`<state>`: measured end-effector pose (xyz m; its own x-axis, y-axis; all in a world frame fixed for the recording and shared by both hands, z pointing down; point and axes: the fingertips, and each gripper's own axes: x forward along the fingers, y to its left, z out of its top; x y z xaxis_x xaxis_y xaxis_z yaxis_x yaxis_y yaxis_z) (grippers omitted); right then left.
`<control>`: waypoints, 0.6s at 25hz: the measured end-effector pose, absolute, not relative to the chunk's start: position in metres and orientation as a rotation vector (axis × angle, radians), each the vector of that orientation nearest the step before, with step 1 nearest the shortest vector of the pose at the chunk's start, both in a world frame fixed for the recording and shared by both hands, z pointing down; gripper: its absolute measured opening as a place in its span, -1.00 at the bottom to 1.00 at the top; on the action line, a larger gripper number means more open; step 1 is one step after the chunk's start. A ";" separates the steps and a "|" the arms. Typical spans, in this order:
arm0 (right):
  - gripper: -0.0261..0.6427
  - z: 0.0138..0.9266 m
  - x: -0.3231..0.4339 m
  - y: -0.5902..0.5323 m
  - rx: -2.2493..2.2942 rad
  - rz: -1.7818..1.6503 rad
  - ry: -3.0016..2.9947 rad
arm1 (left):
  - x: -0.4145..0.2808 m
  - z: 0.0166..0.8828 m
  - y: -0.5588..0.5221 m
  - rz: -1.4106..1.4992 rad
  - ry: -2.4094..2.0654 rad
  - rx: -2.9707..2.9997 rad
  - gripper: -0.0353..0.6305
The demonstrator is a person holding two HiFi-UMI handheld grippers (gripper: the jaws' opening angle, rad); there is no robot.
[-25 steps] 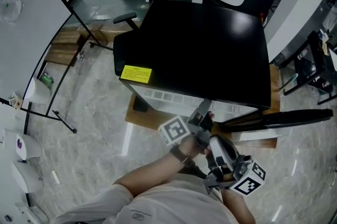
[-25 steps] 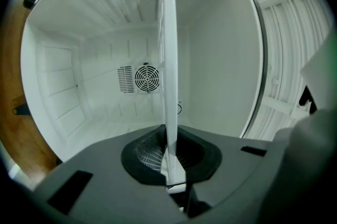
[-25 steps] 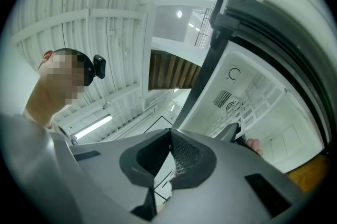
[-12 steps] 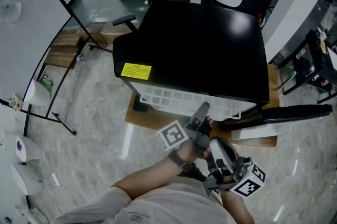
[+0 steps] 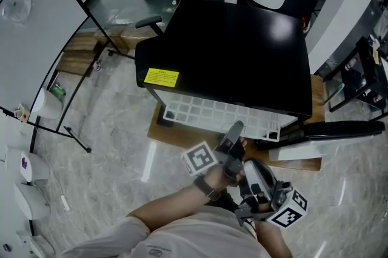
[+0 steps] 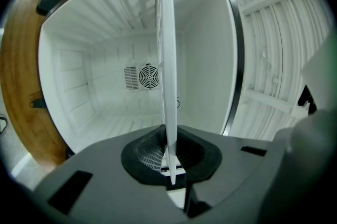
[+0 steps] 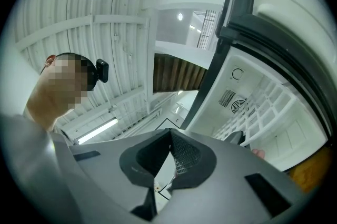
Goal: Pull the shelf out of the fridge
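Shelf (image 5: 221, 114), white grid, partly out of fridge (image 5: 230, 51). Rear hidden under the black top. Seen only edge-on ahead of left tool (image 6: 171, 178), which clamps its front rim. Right tool (image 7: 167, 136) just behind the left one, jaws closed on nothing. Marble floor (image 5: 115, 154); wood pallet (image 5: 159, 134) under fridge.
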<state>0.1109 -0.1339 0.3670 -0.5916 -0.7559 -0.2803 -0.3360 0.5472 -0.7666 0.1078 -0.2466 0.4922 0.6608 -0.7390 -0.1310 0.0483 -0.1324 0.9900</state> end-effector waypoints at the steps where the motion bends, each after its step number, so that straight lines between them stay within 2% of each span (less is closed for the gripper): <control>1: -0.89 0.367 0.110 -0.131 -0.876 -0.902 2.178 | 0.107 0.492 -0.244 -0.749 -0.585 1.567 -0.84; 15: -0.89 0.370 0.099 -0.069 -0.952 -0.859 2.125 | 0.096 0.500 -0.213 -0.699 -0.623 1.572 -0.84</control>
<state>0.0993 -0.0689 0.3696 -0.5268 -0.8000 -0.2873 -0.3759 0.5224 -0.7653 0.0960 -0.2128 0.5005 0.6713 -0.7365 -0.0831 0.0021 -0.1103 0.9939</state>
